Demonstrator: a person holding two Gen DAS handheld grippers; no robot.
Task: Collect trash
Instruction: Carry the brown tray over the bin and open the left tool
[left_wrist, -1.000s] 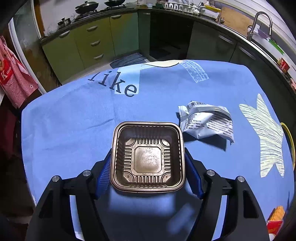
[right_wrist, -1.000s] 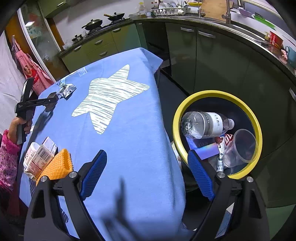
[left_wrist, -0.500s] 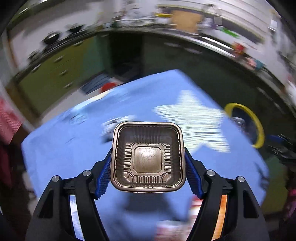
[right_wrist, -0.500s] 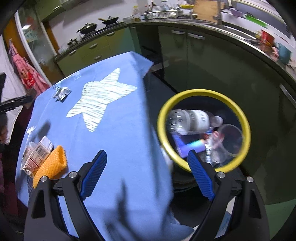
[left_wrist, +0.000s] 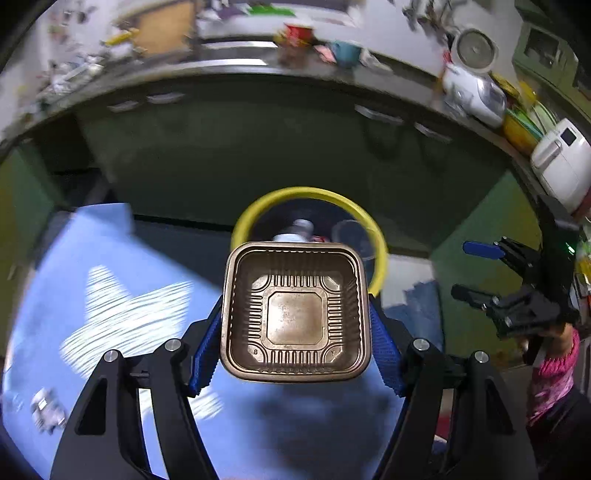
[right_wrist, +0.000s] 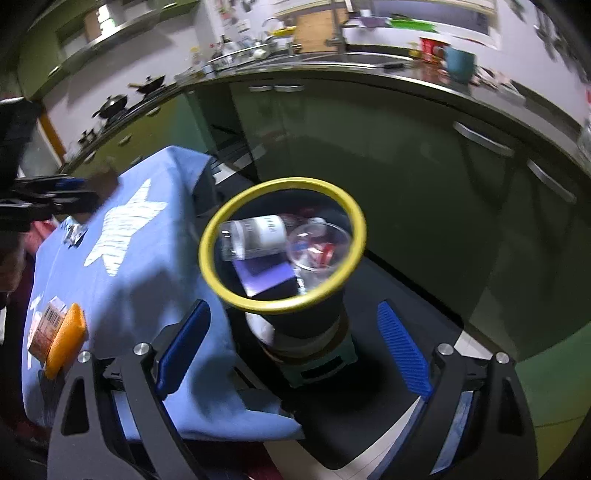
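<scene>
Green kitchen cabinets curve behind a counter (left_wrist: 74, 266) draped in blue cloth with a pale star print. The view from the left wrist has swung: a second ago it faced across the cloth toward crumpled paper, now it faces past the cloth's edge, blurred with motion.

- Left gripper (left_wrist: 295, 328): clamped on a brown plastic tray (left_wrist: 295, 314), blue pads pressed against its two sides, same grip as a second ago. Tray rides open side toward the camera.
- Trash bin (left_wrist: 380, 258), yellow-rimmed, now sits directly ahead of the left gripper, partly hidden behind the tray's far edge. A second ago it was only a sliver at the right edge of that view.
- Right gripper (right_wrist: 291, 343): jaws apart and opening a little wider, nothing between them. The bin (right_wrist: 229, 295) lies just ahead of it, and has drifted toward centre of its view. Inside: a clear bottle (right_wrist: 255, 236), a clear cup (right_wrist: 317, 247), a purple card.
- To the right gripper's left, on the cloth: an orange sponge (right_wrist: 66, 339) beside a small carton (right_wrist: 46, 328).

Judgement: the tray is in transit to the bin, not yet over the opening; release looks like the next step. Items remain on the cloth.
</scene>
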